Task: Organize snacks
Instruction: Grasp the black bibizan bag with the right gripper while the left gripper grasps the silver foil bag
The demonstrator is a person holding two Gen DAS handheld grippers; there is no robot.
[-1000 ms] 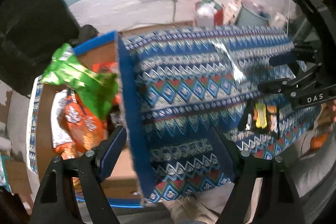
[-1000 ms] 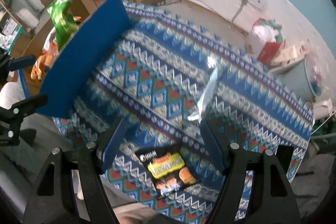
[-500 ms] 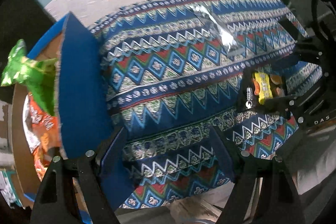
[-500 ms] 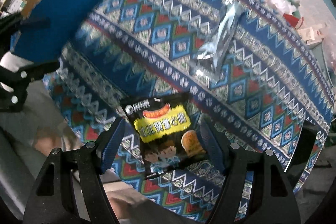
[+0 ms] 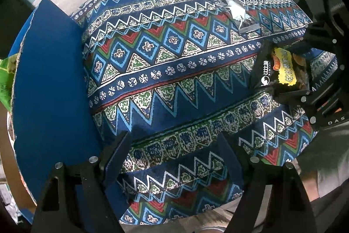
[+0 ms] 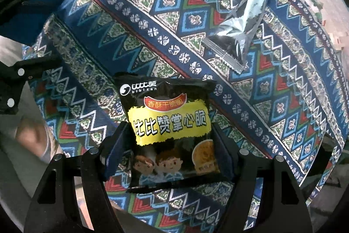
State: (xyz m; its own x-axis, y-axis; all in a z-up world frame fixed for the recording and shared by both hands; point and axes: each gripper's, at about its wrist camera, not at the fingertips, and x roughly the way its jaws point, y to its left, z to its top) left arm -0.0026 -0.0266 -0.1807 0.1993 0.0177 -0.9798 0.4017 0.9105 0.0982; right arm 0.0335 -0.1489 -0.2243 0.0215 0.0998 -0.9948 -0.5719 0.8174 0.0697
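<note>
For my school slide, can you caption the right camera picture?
Open right gripper around a black snack packet on a patterned cloth, silver wrapper beyond.

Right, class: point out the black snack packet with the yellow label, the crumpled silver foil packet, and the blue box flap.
black snack packet (image 6: pixel 170 123), right wrist view, yellow label.
silver foil packet (image 6: pixel 242 23), right wrist view, crumpled middle.
blue box flap (image 5: pixel 50 88), left wrist view, flat face.

On the cloth, the foil wrapper lies behind and right of the snack packet; the box flap stands left.
</note>
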